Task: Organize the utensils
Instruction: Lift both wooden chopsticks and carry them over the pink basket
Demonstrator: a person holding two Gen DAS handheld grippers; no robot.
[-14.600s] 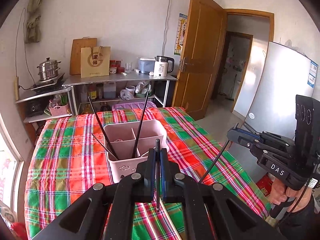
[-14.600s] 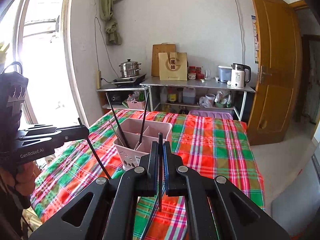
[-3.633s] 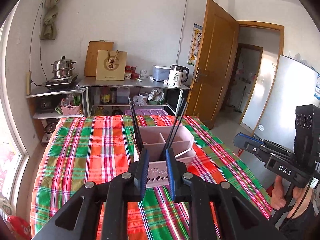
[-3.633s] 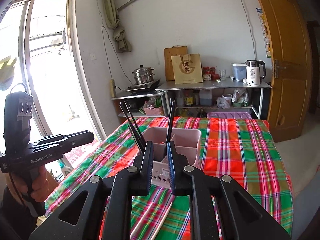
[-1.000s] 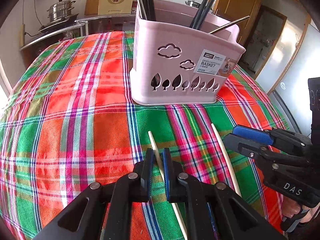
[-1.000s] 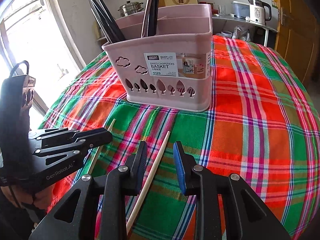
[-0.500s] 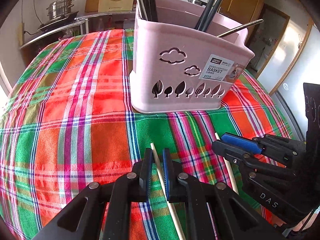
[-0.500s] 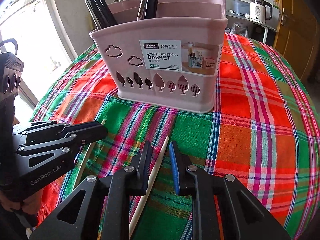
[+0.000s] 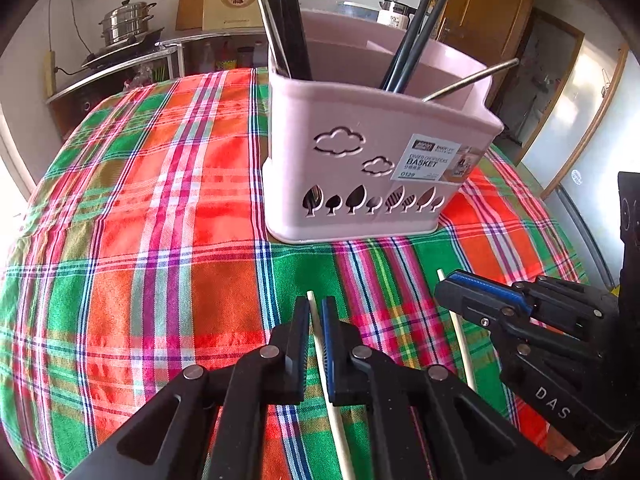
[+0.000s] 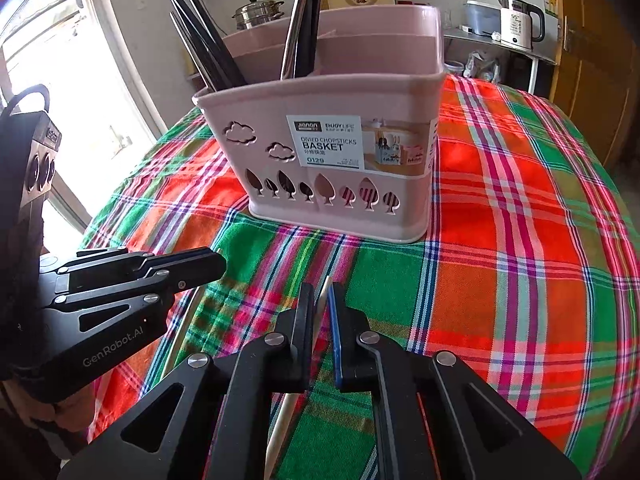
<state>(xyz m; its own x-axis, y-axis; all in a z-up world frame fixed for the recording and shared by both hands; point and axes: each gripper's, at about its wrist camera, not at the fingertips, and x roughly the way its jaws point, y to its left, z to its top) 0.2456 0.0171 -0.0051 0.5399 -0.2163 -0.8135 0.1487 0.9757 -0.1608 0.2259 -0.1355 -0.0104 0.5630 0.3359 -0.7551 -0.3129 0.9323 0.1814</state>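
Observation:
Two cream chopsticks lie on the plaid cloth in front of a pink divided basket (image 9: 360,168) (image 10: 340,152) that holds black and metal chopsticks. In the left wrist view my left gripper (image 9: 316,306) is closing, its pads pressing on the left cream chopstick (image 9: 338,420). To its right, the right gripper (image 9: 442,284) sits over the other cream chopstick (image 9: 460,340). The right wrist view shows my right gripper (image 10: 320,292) closing with its pads on that chopstick (image 10: 286,412). My left gripper (image 10: 218,262) is low at the left there.
The plaid tablecloth (image 9: 160,240) covers a rounded table whose edge falls away at the right (image 10: 608,240). Behind it stand a shelf with a steamer pot (image 9: 126,24), a kettle (image 10: 520,20) and a wooden door. A bright window (image 10: 48,60) is at the left.
The right gripper's jaws have drawn in from well apart to pinch its cream chopstick. The left jaws tightened slightly on theirs. Both hands have barely shifted.

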